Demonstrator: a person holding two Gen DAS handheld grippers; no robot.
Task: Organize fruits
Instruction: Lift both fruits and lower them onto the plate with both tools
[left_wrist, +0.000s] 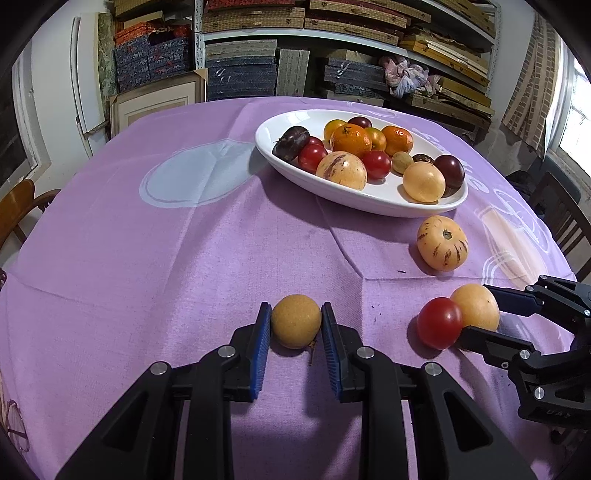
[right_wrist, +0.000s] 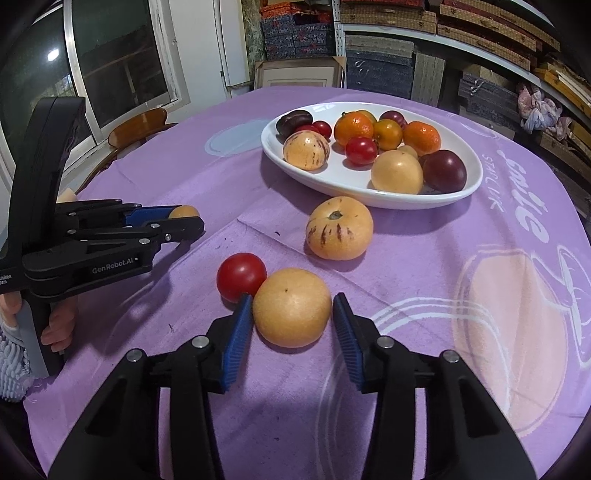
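The left gripper (left_wrist: 296, 322) pinches a small tan fruit (left_wrist: 295, 320) resting on the cloth. The right gripper (right_wrist: 292, 314) brackets a pale yellow fruit (right_wrist: 291, 307), right pad apparently just clear. The white dish (right_wrist: 476, 181) lies at twelve o'clock. Next, probably: grip, lift, carry.

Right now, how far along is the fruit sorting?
Done: a dozen or so fruits sit in the white dish. In hand: the left gripper is shut on a small tan fruit; the right gripper straddles a yellow fruit, one pad not yet touching. Left: a tomato and a striped melon on the cloth.
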